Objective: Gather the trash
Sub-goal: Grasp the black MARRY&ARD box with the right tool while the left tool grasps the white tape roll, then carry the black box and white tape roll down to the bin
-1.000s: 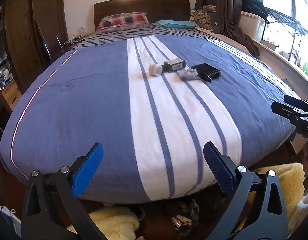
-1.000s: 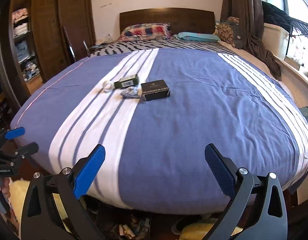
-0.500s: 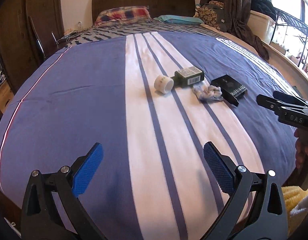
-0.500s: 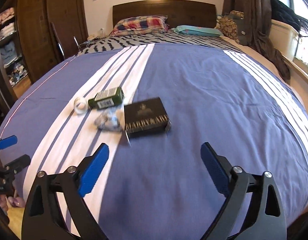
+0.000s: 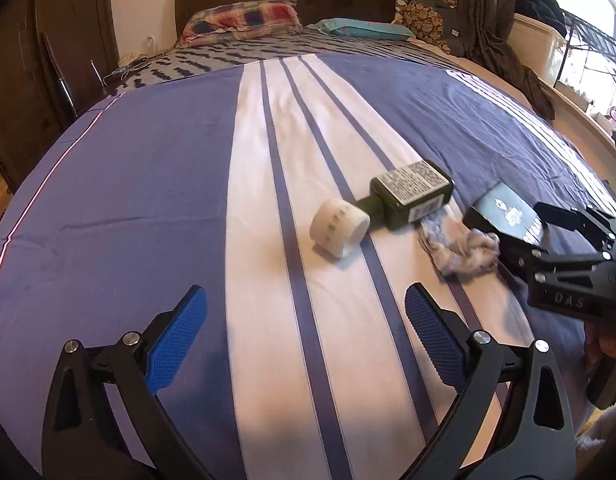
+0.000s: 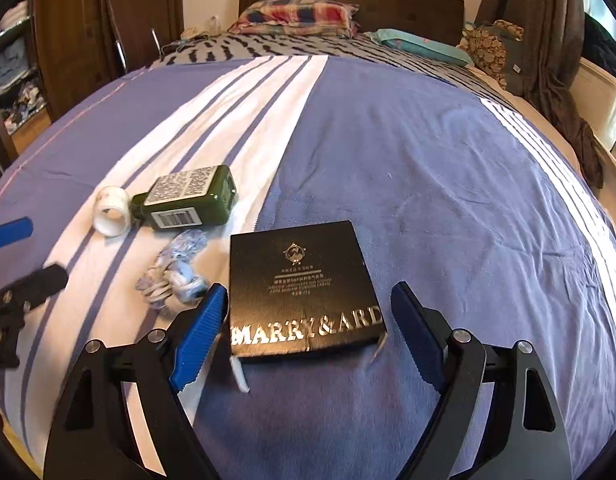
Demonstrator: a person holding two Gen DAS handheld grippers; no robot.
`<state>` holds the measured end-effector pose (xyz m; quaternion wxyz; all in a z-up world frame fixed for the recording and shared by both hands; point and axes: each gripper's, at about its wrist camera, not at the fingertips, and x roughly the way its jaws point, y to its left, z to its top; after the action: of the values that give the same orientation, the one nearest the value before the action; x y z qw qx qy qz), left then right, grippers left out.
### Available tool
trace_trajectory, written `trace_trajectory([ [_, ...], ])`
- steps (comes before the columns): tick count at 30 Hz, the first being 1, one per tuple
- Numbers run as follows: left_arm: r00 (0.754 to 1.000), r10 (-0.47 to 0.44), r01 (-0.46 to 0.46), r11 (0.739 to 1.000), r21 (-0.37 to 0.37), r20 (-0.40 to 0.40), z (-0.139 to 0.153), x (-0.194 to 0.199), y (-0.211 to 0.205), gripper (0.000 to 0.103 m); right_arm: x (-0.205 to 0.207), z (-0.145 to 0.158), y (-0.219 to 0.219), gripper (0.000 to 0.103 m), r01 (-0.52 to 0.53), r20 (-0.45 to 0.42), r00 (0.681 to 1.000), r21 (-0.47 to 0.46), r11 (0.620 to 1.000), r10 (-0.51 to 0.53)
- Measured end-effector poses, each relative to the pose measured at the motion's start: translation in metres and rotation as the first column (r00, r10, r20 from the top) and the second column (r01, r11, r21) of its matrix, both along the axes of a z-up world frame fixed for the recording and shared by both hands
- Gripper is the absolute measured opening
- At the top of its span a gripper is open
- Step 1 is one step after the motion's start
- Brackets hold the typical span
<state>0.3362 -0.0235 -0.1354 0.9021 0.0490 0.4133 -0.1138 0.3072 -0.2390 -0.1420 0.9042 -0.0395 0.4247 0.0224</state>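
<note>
Since the earlier frame you have brought both grippers in over the bed (image 5: 156, 184), up close to the trash. Your right gripper (image 6: 308, 320) has been narrowing, pads straddling the near end of the black box (image 6: 300, 280) without touching it. Your left gripper (image 5: 306, 332) is spread and empty, short of the tape roll (image 5: 339, 229), green bottle (image 5: 412, 196) and crumpled tissue (image 5: 464, 250).

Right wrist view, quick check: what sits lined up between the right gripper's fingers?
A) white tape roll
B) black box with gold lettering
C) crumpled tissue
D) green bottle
B: the black box lies flat on the bedspread straight ahead of the open right gripper, its near edge between the blue pads, not yet pressed; the green bottle, tape roll and crumpled tissue lie off to the left.
</note>
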Motion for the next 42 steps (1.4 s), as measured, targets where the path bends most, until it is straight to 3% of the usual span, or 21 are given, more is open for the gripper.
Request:
trace_trajectory([
  [7,1.000,-0.008,0.008,1.000,-0.001,-0.030,-0.013,0.041,-0.010,0.077,0.011,-0.006,-0.006,0.084,0.005,-0.030,1.000,0.035,0.999,-0.004],
  [9,0.999,-0.017,0.017,1.000,-0.006,-0.042,-0.017,0.051,-0.013,0.072,0.012,-0.005,-0.012,0.073,0.004,-0.032,0.999,0.072,0.997,-0.002],
  [10,0.999,-0.024,0.023,1.000,-0.010,-0.045,-0.017,0.054,-0.015,0.069,0.011,-0.005,-0.014,0.073,0.005,-0.032,0.999,0.082,0.997,-0.002],
  [15,0.996,-0.069,0.068,0.997,-0.018,-0.049,-0.018,0.059,-0.021,0.038,0.004,-0.003,-0.019,0.072,-0.009,-0.025,1.000,0.102,0.995,0.012],
  [16,0.996,-0.075,0.074,0.997,-0.023,-0.051,-0.017,0.057,-0.022,0.024,0.002,-0.003,-0.021,0.072,-0.007,-0.023,1.000,0.104,0.995,0.009],
  [26,0.997,-0.070,0.070,0.998,-0.006,-0.046,-0.009,0.005,-0.015,0.023,-0.048,0.010,-0.032,0.072,0.021,0.011,1.000,0.119,0.993,-0.023],
  [42,0.990,-0.109,0.113,0.993,-0.040,0.088,0.048,-0.172,-0.010,0.023,-0.198,0.065,-0.024,0.072,-0.016,0.178,0.984,0.183,0.983,-0.018],
])
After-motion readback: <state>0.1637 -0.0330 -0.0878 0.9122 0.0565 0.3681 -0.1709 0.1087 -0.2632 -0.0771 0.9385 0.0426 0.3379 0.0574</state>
